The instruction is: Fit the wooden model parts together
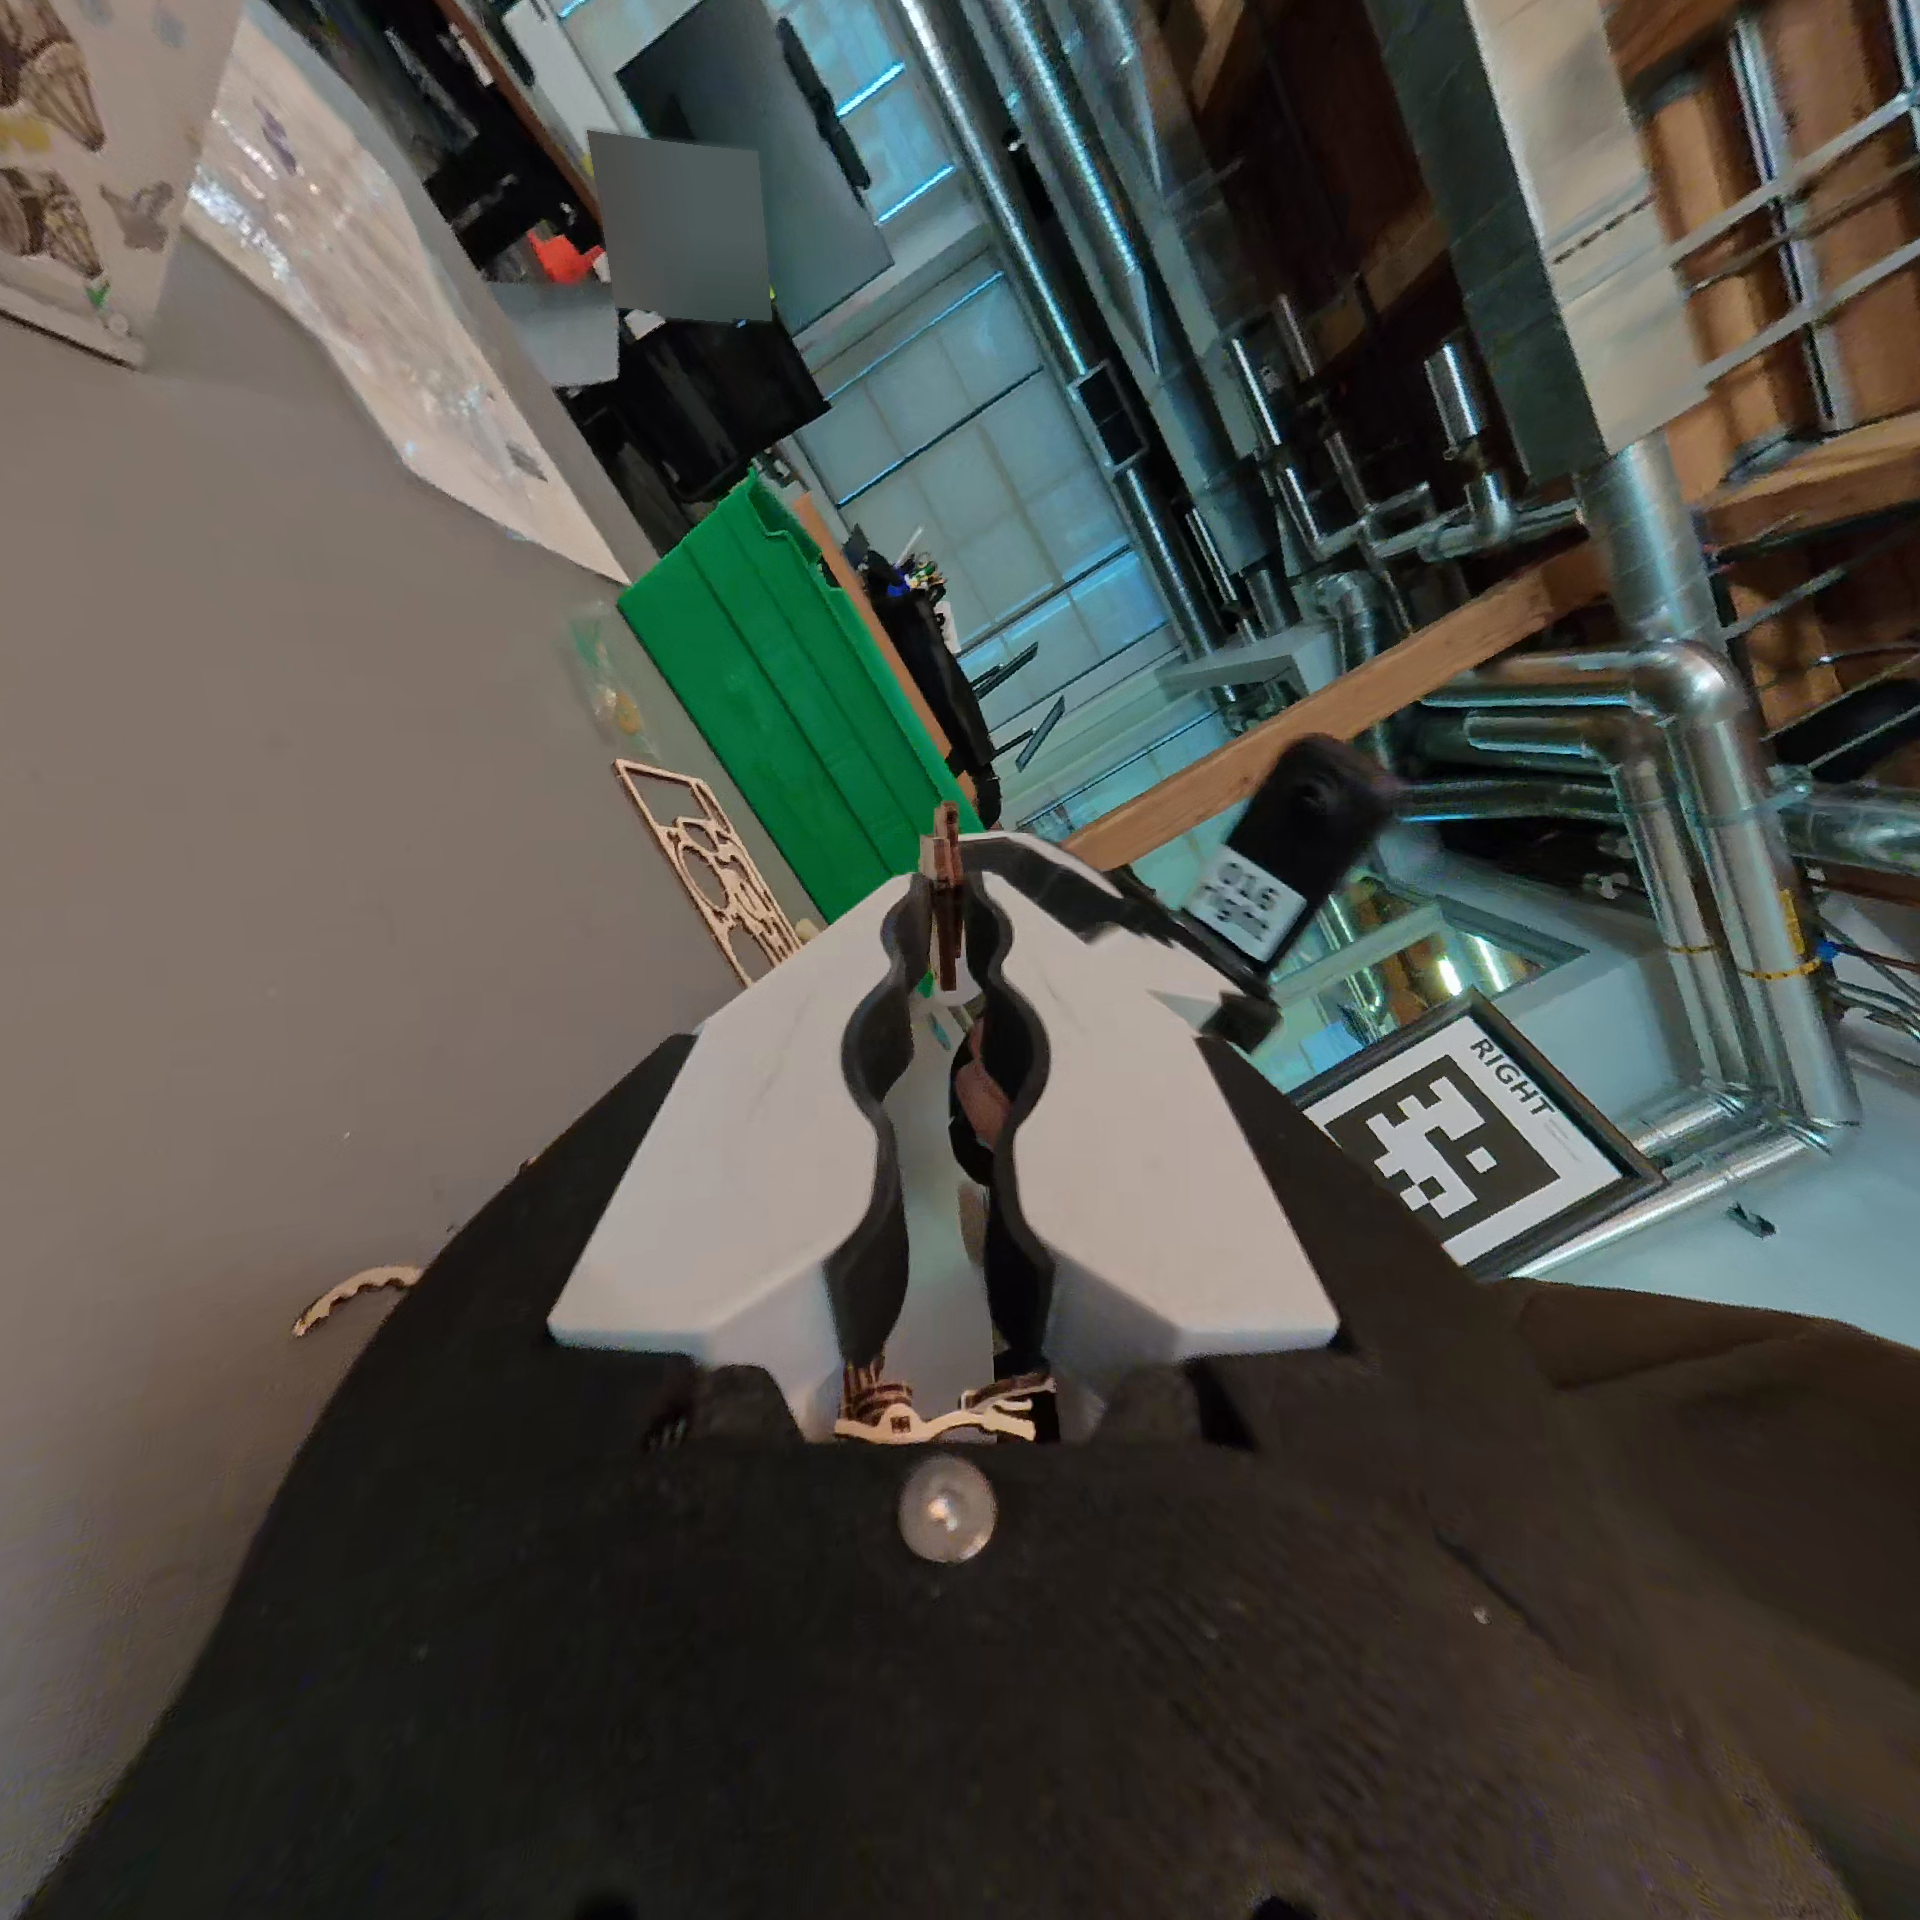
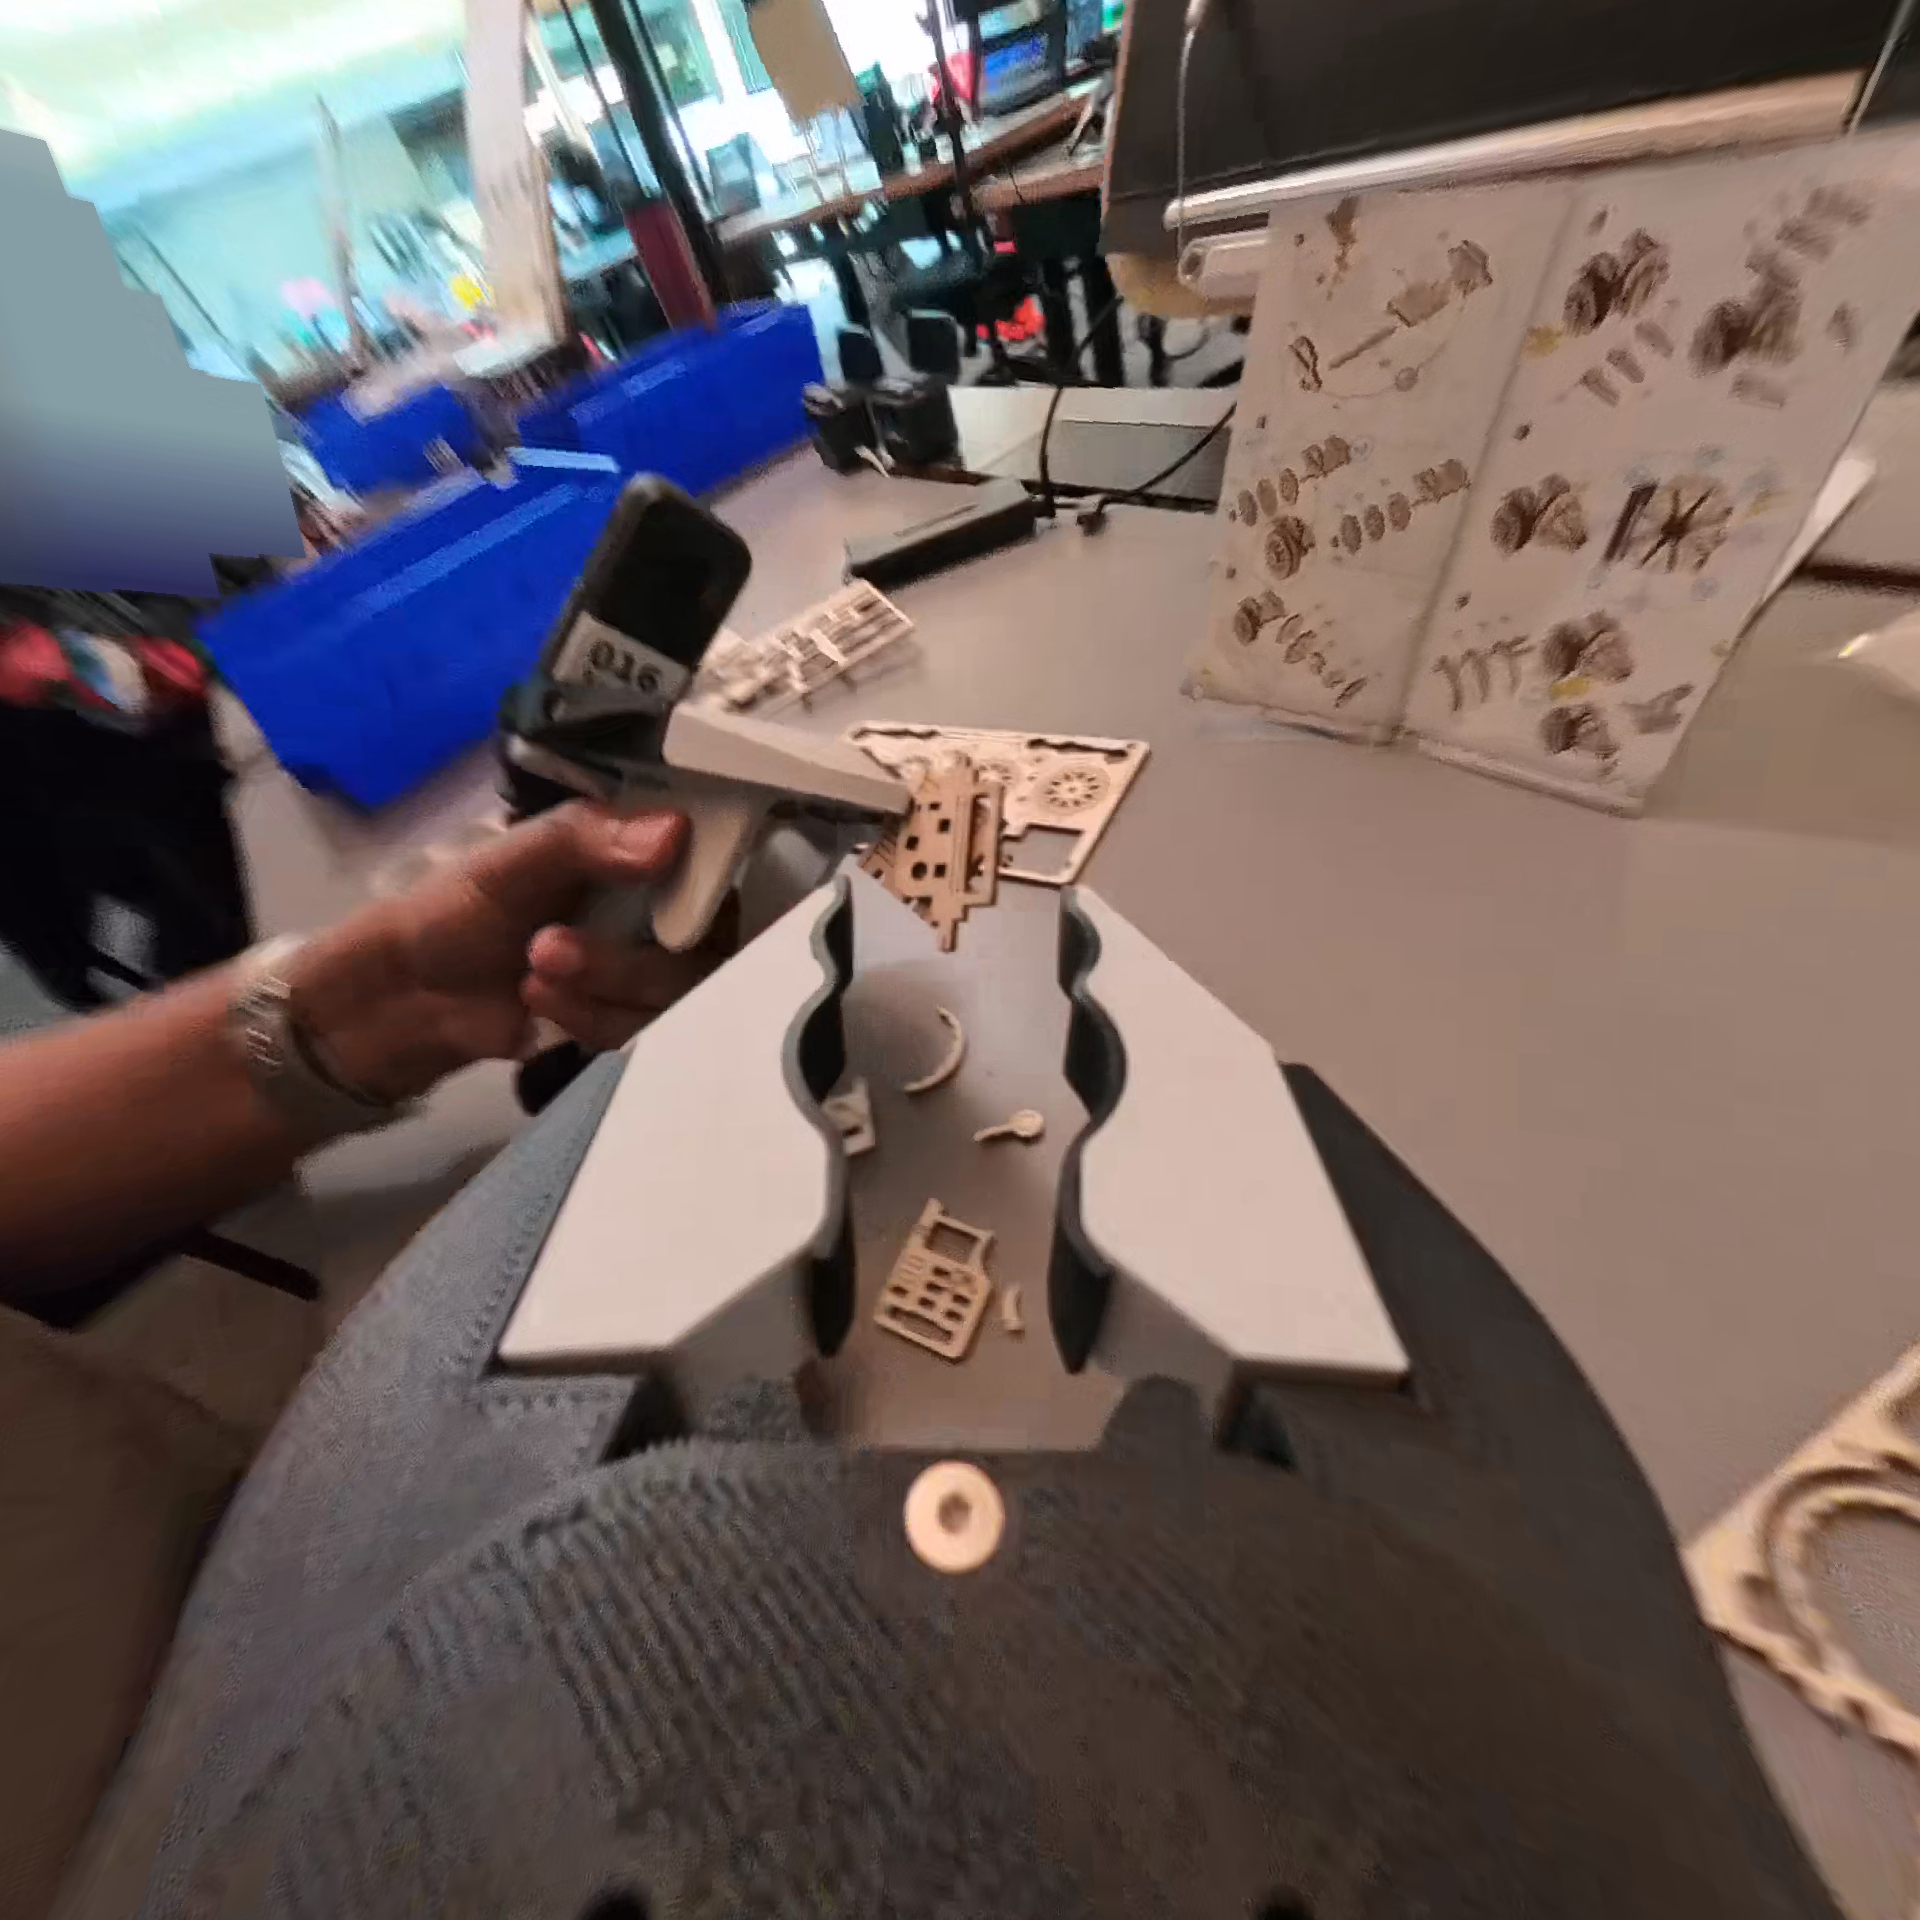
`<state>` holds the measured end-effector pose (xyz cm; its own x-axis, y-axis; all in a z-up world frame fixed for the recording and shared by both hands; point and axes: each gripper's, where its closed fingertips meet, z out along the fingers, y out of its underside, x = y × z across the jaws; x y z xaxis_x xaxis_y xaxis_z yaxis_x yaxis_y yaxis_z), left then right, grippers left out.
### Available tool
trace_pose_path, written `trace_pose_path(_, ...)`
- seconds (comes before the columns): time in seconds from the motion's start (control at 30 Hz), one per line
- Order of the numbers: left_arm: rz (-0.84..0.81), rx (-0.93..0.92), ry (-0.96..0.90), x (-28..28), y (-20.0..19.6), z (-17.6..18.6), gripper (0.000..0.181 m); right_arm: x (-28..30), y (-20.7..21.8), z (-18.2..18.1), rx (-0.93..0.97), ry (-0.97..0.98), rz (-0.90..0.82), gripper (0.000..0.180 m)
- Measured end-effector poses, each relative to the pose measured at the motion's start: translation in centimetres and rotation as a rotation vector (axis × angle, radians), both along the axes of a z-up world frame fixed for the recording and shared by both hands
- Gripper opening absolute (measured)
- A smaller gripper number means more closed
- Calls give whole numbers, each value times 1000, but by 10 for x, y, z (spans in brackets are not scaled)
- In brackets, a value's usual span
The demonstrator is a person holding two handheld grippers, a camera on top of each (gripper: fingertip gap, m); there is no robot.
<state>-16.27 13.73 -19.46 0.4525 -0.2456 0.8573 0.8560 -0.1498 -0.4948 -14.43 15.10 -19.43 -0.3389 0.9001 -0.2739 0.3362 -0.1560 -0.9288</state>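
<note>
My left gripper [image 1: 943,883] is shut on a flat perforated wooden part [image 1: 945,920], seen edge-on between the fingertips. In the right wrist view a hand holds this left gripper [image 2: 894,805] above the table, with the wooden part [image 2: 940,842] hanging from its tips. My right gripper [image 2: 961,909] is open and empty, just below and in front of that part. Between its fingers on the grey table lie a perforated plate [image 2: 935,1294], a thin arc [image 2: 940,1049], a key-shaped piece [image 2: 1013,1127] and a small tab [image 2: 852,1117].
Punched wooden sheets lie on the table [image 2: 1049,774], [image 2: 810,644], [image 2: 1818,1558], [image 1: 707,873]. An instruction sheet [image 2: 1538,468] stands at the back right. Blue bins [image 2: 468,603] sit at the left. In the left wrist view, a green bin [image 1: 790,707] and a toothed arc [image 1: 353,1294]. Less than 4 cm separates the two grippers' tips.
</note>
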Motion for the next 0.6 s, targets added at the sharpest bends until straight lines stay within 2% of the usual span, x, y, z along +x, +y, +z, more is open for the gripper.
trace_pose_path(0.13, -16, 29, 11, 5, 0, 5, 5, 1, -5, -5, -326, -82, 87, 35)
trace_pose_path(0.3, -29, 16, 23, 9, 1, 2, 4, 2, -2, -3, -594, -97, 134, 3)
trace_pose_path(0.4, -42, -1, 50, 12, 2, 0, 5, 3, 4, -1, -679, -92, 141, 2)
trace_pose_path(0.6, -45, -20, 28, 14, 5, -5, 4, 2, 10, 0, -703, -71, 125, 1)
